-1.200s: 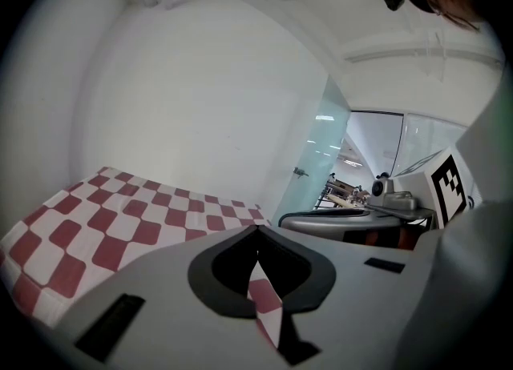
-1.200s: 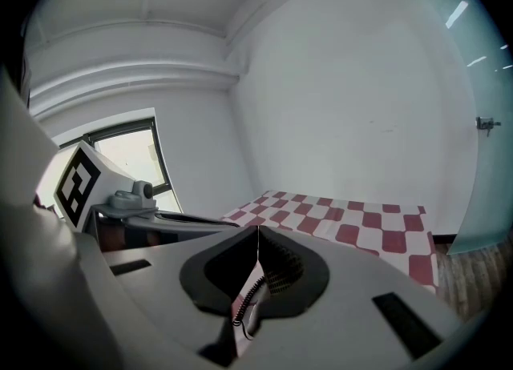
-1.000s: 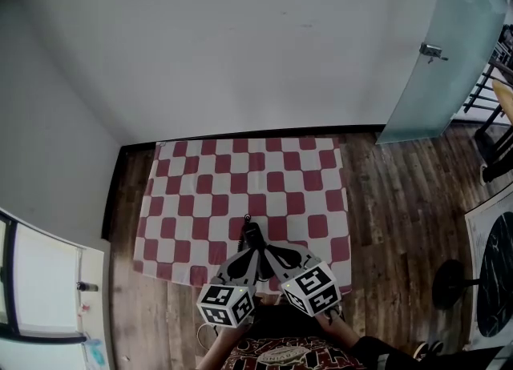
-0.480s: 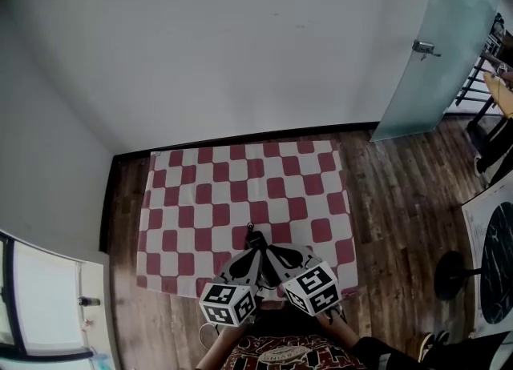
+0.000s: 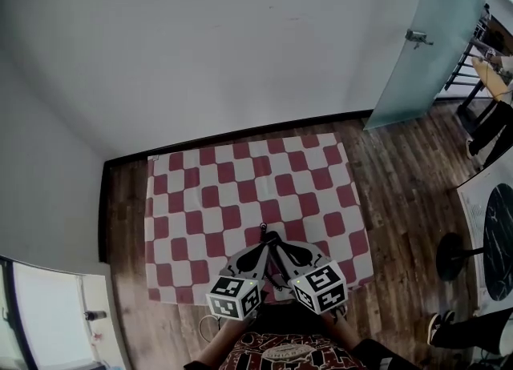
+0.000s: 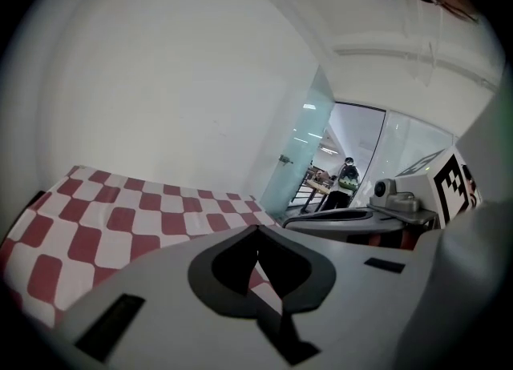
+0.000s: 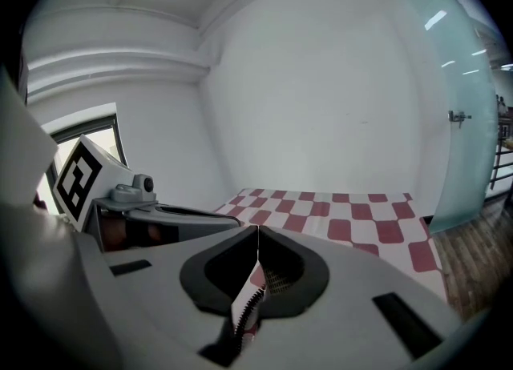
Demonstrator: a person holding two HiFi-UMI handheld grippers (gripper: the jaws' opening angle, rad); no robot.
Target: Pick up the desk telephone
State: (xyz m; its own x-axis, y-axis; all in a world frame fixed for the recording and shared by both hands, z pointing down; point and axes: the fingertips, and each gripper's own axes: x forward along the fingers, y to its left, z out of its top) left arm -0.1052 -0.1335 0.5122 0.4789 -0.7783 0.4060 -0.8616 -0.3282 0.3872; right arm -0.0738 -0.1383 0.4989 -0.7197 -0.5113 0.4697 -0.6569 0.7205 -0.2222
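Desk telephone isn't in any view; nothing on checked cloth (image 5: 240, 184). Left gripper (image 5: 262, 241) & right gripper (image 5: 276, 241) both clenched, empty. Locate phone 1st, then open jaws before approach.

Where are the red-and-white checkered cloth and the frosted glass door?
red-and-white checkered cloth (image 5: 240, 192), head view, a bare square near its middle.
frosted glass door (image 5: 429, 72), head view, middle of the pane.

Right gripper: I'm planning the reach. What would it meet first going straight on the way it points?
Probably the checkered cloth: the right gripper, jaws shut, angles down over it. Nothing else shows in that line, though depth is unclear.
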